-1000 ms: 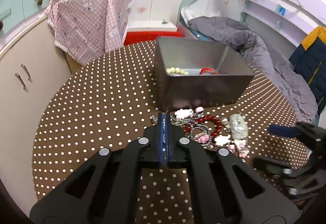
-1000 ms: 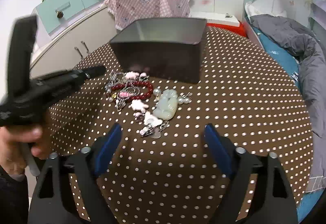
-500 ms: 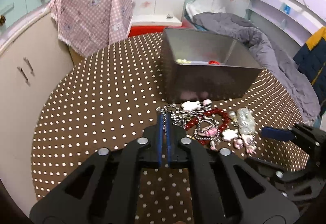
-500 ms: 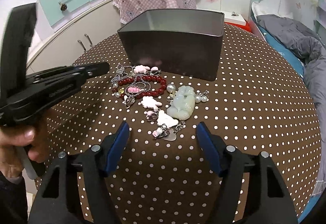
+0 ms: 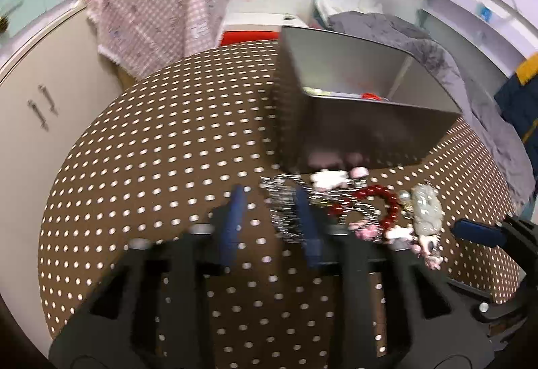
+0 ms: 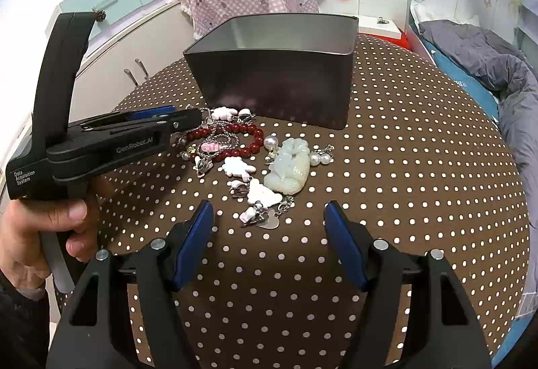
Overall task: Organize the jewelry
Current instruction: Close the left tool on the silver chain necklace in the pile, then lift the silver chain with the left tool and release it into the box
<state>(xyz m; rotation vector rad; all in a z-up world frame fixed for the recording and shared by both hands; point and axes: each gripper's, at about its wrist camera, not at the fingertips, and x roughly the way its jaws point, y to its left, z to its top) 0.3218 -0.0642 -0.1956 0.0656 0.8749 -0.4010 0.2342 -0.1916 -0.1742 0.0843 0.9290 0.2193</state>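
— Nearest on the dotted worktop (image 6: pixel 403 167), how is the right claw (image 6: pixel 268 206)?
— Wide open and empty, just short of the jewelry pile (image 6: pixel 242 164).
— And the left claw (image 5: pixel 268 194)?
— It's at the pile's left edge. Its jaws stand apart and are closing, with a silver chain (image 5: pixel 280 217) between them.
— Farther off?
— A red bead bracelet (image 6: pixel 235 140) lies mid-pile. The metal box (image 6: pixel 275 83) stands just behind, with something red inside.
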